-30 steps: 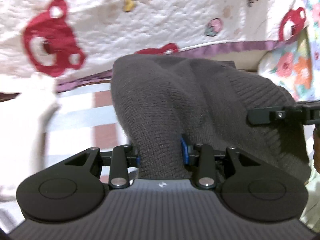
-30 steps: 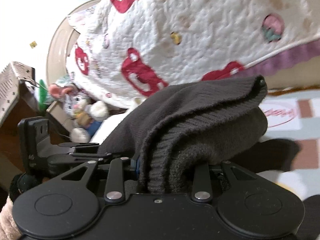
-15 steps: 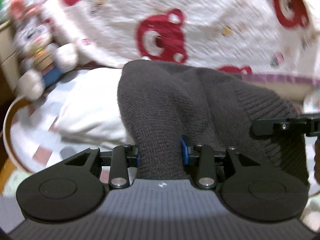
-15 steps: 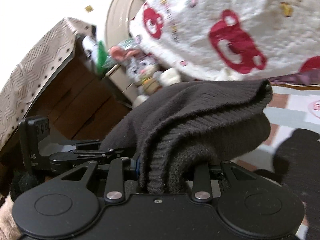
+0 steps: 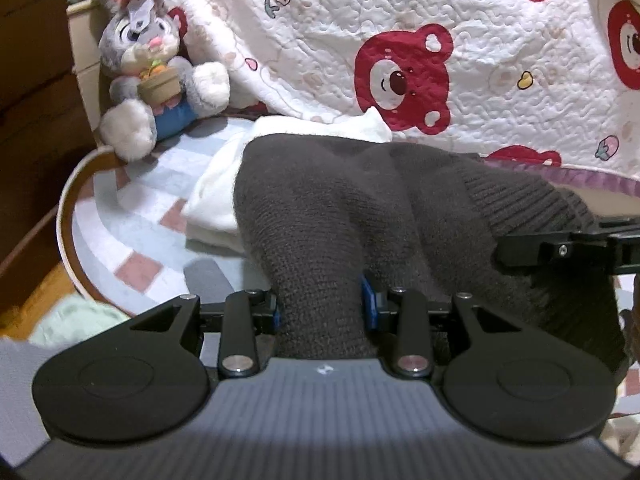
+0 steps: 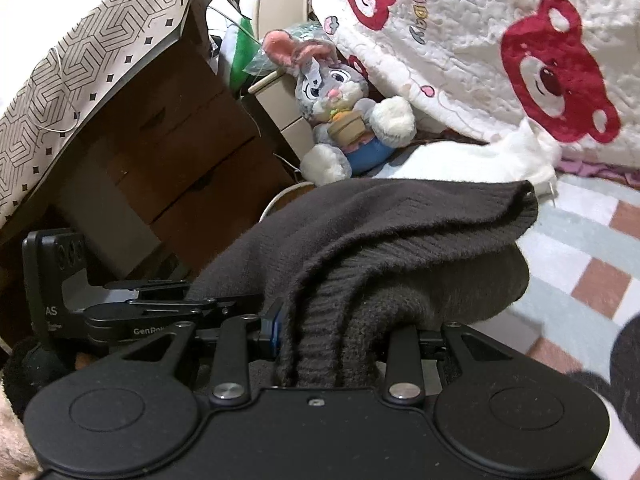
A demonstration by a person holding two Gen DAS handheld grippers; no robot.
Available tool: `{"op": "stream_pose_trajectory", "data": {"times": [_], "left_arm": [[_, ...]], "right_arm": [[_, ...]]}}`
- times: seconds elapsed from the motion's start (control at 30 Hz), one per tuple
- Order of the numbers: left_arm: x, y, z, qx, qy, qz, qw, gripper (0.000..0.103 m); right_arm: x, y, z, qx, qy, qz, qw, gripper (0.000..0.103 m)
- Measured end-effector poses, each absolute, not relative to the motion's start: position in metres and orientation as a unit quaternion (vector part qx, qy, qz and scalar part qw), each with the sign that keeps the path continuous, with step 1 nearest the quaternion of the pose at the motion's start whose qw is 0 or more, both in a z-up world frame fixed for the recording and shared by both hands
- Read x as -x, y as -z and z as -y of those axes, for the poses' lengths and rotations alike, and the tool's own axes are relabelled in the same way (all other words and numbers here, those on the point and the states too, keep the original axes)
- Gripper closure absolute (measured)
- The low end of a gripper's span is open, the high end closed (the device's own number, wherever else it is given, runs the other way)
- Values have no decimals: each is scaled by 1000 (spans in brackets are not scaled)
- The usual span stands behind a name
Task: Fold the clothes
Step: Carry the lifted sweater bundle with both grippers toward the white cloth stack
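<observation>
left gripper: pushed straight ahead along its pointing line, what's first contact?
Left gripper is shut on the dark sweater. Beyond that bundle, probably the folded white cloth just ahead on the rug; depth is unclear.

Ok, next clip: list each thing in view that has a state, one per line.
Dark knit sweater: folded in layers, bunched, held up by both grippers.
Left hand-held gripper: shut on the sweater.
Right hand-held gripper: shut on the sweater's folded layers.
White garment: folded, lying on the checked mat, partly behind the sweater.
Plush rabbit: sitting upright by the bear-print quilt.
Quilt: draped, hanging.
</observation>
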State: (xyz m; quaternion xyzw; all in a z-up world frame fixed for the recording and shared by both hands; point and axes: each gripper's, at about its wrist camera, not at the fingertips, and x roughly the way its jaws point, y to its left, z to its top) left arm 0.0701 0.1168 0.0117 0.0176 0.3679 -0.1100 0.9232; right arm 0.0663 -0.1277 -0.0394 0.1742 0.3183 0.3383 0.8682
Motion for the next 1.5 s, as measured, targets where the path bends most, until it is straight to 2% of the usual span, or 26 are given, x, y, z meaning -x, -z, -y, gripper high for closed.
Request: {"op": "stream_pose_trajectory", "data": {"times": [0.3,0.4,0.53,0.63,0.7,0.77,1.0,1.1,1.23,1.4,1.5], "left_arm": [[-190,-50,-112,-118,135,-369,912,69],[-244,-62,-115,-107,136,-371,912,68],[-303,-56,-118,-123,137,-332,925,66],[-348,-13,-119,-167,124,-329,921,58],[-371,21,-122,-170,84,-351,917,67],[-368,42,-123,-162,62,-336,926,67],[-315,54,-143,-58,65,-310,947,61],[-280,50,-164,24,29,-294,955,53],[-246,71,-201,158,2,-314,936,50],[-256,114,-252,372,11,-321,871,50],[-262,119,-253,375,14,-308,874,50]], "right_arm": [[-147,19,123,-164,-342,-262,887,66],[-185,11,123,-156,-335,-237,899,66],[-234,7,126,-183,-329,-190,907,65],[-285,44,134,-260,-323,-223,882,59],[-319,88,140,-324,-295,-276,856,59],[-341,136,145,-383,-262,-322,825,59],[-332,177,159,-478,-273,-305,777,50],[-322,179,164,-515,-272,-306,754,46],[-303,163,158,-455,-273,-313,788,44],[-287,152,150,-395,-264,-332,815,41],[-285,156,146,-389,-262,-352,810,37]]}}
